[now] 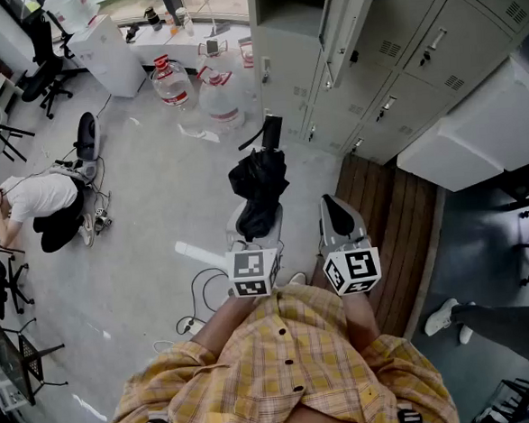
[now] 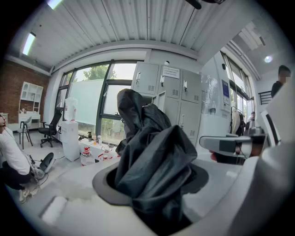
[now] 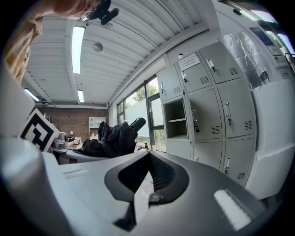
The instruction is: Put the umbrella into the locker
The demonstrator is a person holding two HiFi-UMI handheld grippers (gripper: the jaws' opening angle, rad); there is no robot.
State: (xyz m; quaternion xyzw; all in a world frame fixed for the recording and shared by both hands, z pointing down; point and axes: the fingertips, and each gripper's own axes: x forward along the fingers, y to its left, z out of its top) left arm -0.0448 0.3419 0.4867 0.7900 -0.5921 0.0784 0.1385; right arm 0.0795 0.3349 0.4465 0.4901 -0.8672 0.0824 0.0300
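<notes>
A folded black umbrella (image 1: 259, 186) sticks forward out of my left gripper (image 1: 254, 219), whose jaws are shut on its crumpled fabric. In the left gripper view the umbrella (image 2: 150, 152) fills the gap between the jaws of that gripper (image 2: 152, 186). My right gripper (image 1: 335, 207) hovers just to the right of it, shut with nothing in it; in its own view the pads of the right gripper (image 3: 148, 156) meet at their tips. Ahead stands the grey locker bank (image 1: 399, 70) with one upper compartment (image 1: 286, 1) open, its door (image 1: 349, 19) swung out. The right gripper view shows that open compartment (image 3: 176, 120).
Two large water bottles (image 1: 218, 96) stand on the floor left of the lockers. A person (image 1: 38, 204) crouches at the far left among cables. A wooden platform (image 1: 394, 224) and a white box (image 1: 485, 136) lie to the right. Someone's shoe (image 1: 442, 317) shows at lower right.
</notes>
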